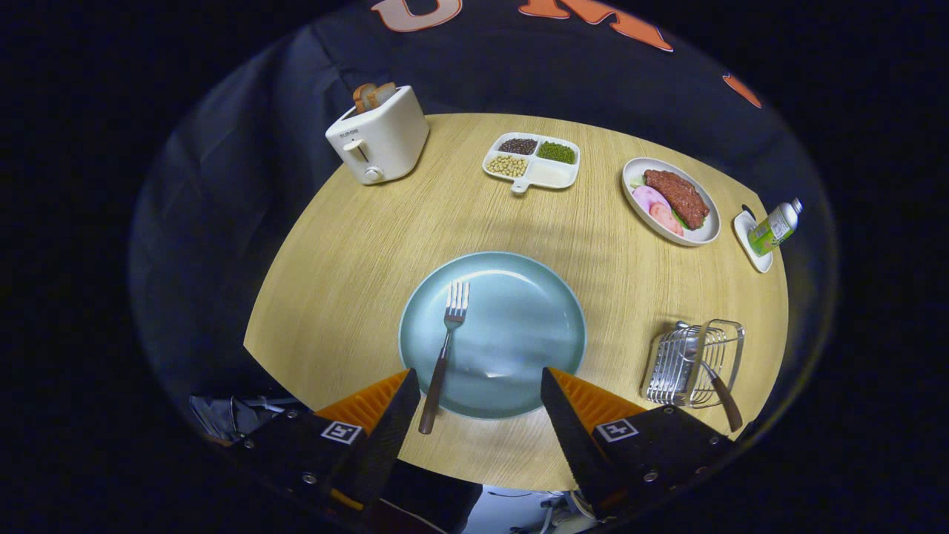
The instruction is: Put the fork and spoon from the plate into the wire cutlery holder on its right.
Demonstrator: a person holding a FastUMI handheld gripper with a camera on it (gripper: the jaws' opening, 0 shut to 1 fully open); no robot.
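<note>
Gripper [474, 389] wide open, apparently holding nothing.

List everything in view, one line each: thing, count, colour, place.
Round wooden table: one, light wood, under everything.
Round plate: one, pale blue, just ahead of the claw.
Metal fork with brown handle: one, on the plate's left part, handle over the rim.
Wire cutlery holder: one, silver, right of the plate, a brown-handled utensil in it.
Toaster: one, cream, far left, bread in its slot.
Divided dish: one, white, far middle, holding beans and grains.
Oval food plate: one, white, far right.
Bottle: one, green, on a small white dish.
Claw: one, open, fingers either side of the plate's near rim.
</note>
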